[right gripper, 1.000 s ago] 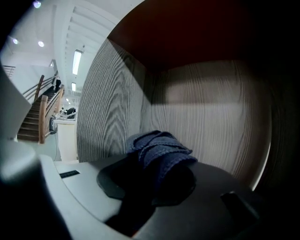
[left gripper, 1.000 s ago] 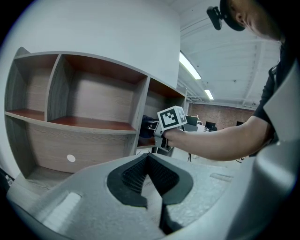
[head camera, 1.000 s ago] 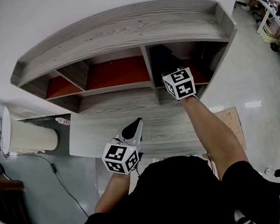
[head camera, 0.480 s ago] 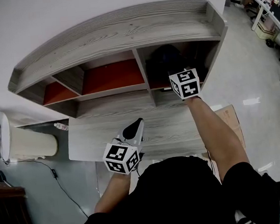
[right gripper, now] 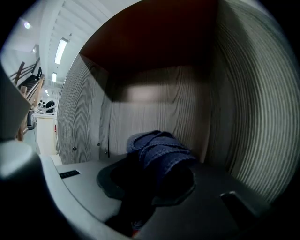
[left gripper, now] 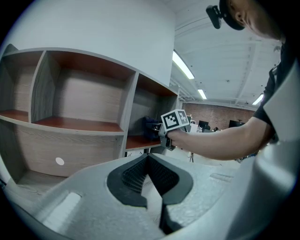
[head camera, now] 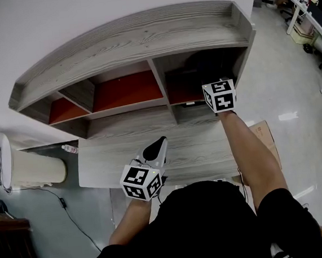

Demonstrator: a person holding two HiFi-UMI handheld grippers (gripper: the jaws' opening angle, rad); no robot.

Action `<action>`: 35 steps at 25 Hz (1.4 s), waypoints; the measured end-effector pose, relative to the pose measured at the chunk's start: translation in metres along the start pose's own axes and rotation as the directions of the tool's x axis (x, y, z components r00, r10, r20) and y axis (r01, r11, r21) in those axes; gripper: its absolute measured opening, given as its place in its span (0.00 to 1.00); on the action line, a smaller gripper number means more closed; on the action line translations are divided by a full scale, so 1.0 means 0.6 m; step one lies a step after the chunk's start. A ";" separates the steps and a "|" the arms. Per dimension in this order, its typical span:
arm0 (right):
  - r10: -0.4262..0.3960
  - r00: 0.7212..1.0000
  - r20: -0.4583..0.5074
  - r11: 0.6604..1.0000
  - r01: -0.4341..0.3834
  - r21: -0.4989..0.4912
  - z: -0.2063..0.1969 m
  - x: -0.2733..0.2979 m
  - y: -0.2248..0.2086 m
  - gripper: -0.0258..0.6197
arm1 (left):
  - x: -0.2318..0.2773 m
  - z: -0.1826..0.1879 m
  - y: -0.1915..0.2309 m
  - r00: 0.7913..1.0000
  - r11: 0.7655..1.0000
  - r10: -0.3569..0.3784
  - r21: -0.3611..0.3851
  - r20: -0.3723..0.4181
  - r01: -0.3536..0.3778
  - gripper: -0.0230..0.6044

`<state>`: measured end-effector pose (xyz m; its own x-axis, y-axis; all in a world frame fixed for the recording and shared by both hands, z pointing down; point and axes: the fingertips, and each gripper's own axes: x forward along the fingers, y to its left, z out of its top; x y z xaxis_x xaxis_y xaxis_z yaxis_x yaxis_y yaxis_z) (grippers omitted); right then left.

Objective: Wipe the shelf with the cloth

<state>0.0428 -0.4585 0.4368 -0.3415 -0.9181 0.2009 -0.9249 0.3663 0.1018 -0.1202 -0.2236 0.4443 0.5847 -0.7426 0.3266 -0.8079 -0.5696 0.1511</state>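
Note:
The grey wooden shelf unit (head camera: 135, 40) has red-brown boards in its compartments. My right gripper (right gripper: 157, 165) reaches into the right-hand compartment (head camera: 188, 86), shut on a bunched dark blue cloth (right gripper: 159, 149). In the head view only its marker cube (head camera: 219, 95) shows at the compartment's mouth, with the jaws hidden in shadow. The left gripper view shows the same cloth (left gripper: 151, 125) ahead of the right gripper (left gripper: 169, 125) on the red board. My left gripper (head camera: 156, 146) hovers low over the desk top, jaws shut (left gripper: 148, 159) with nothing between them.
A grey desk top (head camera: 196, 145) lies below the shelf. On the floor at left stand a white cylindrical appliance (head camera: 34, 166) and a small bottle (head camera: 69, 147). A cardboard sheet (head camera: 266, 138) lies right of the desk. The compartment's side wall (right gripper: 253, 103) is close on the right.
My right gripper has slid rightward along the right compartment with the cloth. The left gripper has stayed in place.

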 end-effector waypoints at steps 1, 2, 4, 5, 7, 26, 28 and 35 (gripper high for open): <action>-0.006 1.000 -0.002 1.000 0.006 0.002 -0.002 -0.001 -0.004 0.19 | 0.001 0.000 -0.001 1.000 1.000 -0.001 0.000 0.000 0.001 0.05; -0.010 1.000 -0.004 1.000 0.010 0.002 -0.003 -0.002 -0.008 0.19 | 0.002 0.001 -0.003 1.000 1.000 -0.002 0.001 0.001 0.002 0.05; -0.018 1.000 -0.007 1.000 0.018 0.001 -0.005 -0.004 -0.015 0.19 | 0.002 0.002 -0.004 1.000 1.000 -0.003 0.002 0.002 0.003 0.05; -0.023 1.000 -0.008 1.000 0.023 0.001 -0.005 -0.006 -0.018 0.19 | 0.002 0.002 -0.004 1.000 1.000 -0.003 0.002 0.002 0.003 0.05; -0.032 0.999 -0.008 0.999 0.032 0.004 -0.005 -0.008 -0.024 0.19 | 0.002 0.002 -0.005 1.000 1.000 -0.003 0.001 0.002 0.003 0.05; 0.038 0.999 0.018 0.998 -0.039 0.055 0.002 -0.020 0.004 0.19 | -0.008 0.001 -0.008 1.000 1.000 0.008 0.005 0.004 -0.008 0.05; 0.078 0.996 0.037 0.995 -0.080 0.060 0.019 -0.027 0.029 0.19 | -0.010 0.002 -0.009 1.000 1.000 0.008 0.007 0.003 -0.008 0.05; 0.212 0.971 0.108 0.974 -0.219 0.057 0.120 -0.051 0.114 0.19 | -0.011 0.005 -0.009 1.000 1.000 0.011 0.012 0.006 -0.011 0.05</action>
<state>-0.0217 -0.4162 0.3674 -0.5456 -0.8306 0.1115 -0.8358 0.5490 -0.0003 -0.1194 -0.2168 0.4388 0.5762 -0.7508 0.3230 -0.8134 -0.5655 0.1366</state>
